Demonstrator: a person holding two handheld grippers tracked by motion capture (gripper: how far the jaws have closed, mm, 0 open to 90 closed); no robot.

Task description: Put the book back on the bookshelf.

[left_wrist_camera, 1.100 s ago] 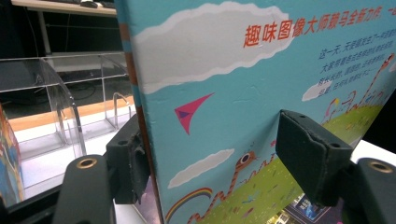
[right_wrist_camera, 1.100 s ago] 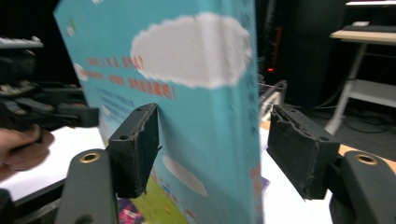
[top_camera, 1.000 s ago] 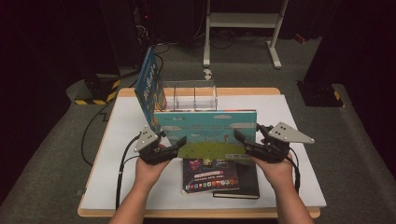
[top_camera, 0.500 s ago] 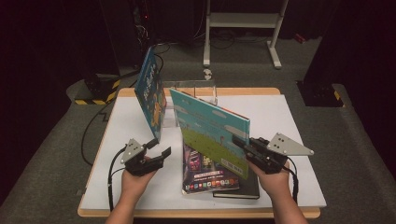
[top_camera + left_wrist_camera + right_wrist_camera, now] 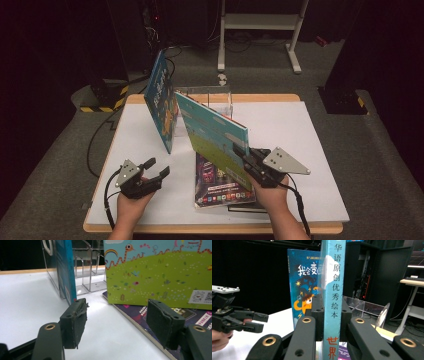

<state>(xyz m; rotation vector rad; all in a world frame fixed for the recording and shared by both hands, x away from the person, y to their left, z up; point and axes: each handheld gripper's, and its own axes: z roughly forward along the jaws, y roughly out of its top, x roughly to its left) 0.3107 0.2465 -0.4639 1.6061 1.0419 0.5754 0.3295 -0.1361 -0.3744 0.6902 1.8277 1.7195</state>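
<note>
White counter (image 5: 310, 150): right claw (image 5: 243, 156) pinches the tall green-and-blue picture book (image 5: 212, 137) by its spine (one-sided), it could twist; left claw (image 5: 156, 169) open, empty.

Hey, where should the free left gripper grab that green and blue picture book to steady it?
Probably the bare near-left lower corner of the picture book, approaching from its left. It stands tilted on edge, the right gripper pinches its spine end, and the left gripper is open beside it.

"华语原创优秀绘本" and "世界" on the picture book's spine (image 5: 333, 290); "我会变" on the blue book (image 5: 304, 290)
</note>
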